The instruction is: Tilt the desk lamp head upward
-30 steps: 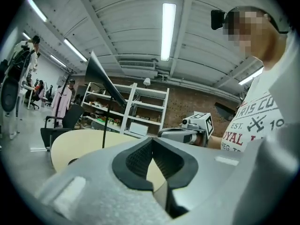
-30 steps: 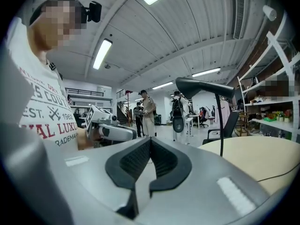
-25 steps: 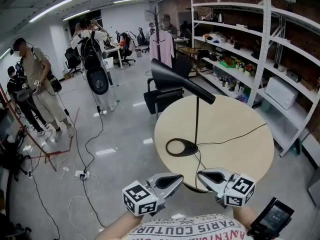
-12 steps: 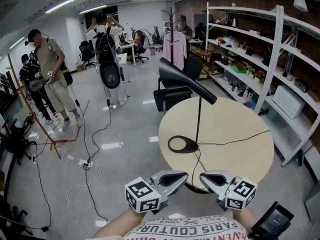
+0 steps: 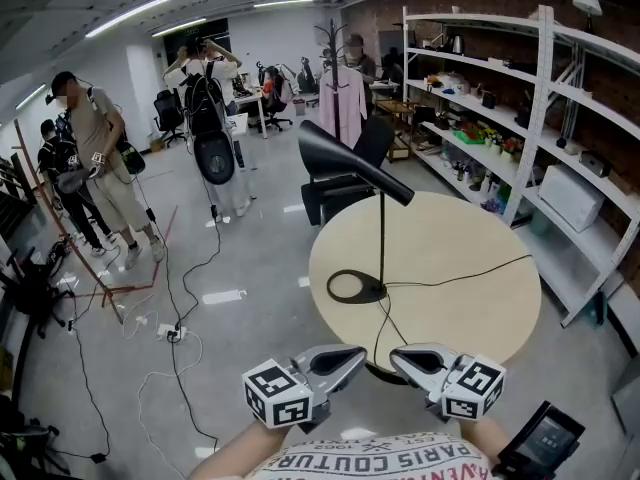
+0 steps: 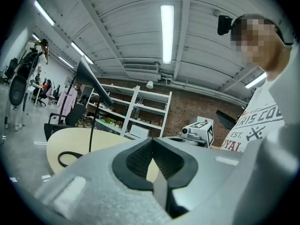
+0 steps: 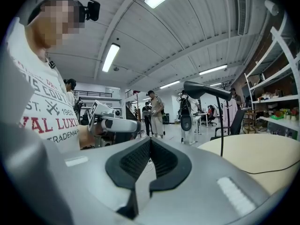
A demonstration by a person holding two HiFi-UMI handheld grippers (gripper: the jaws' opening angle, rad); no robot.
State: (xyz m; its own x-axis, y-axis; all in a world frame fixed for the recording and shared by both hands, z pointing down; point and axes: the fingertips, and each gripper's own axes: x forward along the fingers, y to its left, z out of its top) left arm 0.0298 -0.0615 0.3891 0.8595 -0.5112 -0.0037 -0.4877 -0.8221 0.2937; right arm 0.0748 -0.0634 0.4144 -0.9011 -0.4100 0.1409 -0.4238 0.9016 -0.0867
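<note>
A black desk lamp stands on a round beige table (image 5: 470,298). Its long head (image 5: 352,164) slopes down to the right on a thin pole (image 5: 381,238) above a ring base (image 5: 355,287). A black cord (image 5: 455,273) runs off to the right. My left gripper (image 5: 352,355) and right gripper (image 5: 399,357) hover side by side at the table's near edge, well short of the lamp, both shut with nothing between the pads. The left gripper view shows the lamp head (image 6: 93,81) far left of the left gripper (image 6: 151,143). In the right gripper view the lamp head (image 7: 206,89) lies right of the right gripper (image 7: 150,142).
A black office chair (image 5: 335,196) stands behind the table. White shelving (image 5: 540,118) with several items lines the right wall. Cables (image 5: 185,298) trail over the floor at left, where people (image 5: 95,158) stand. A coat rack (image 5: 336,88) is farther back.
The head camera has shifted slightly, so the table and lamp sit a little further left in view. Both grippers stay shut near the table's edge; the lamp's head is as before.
</note>
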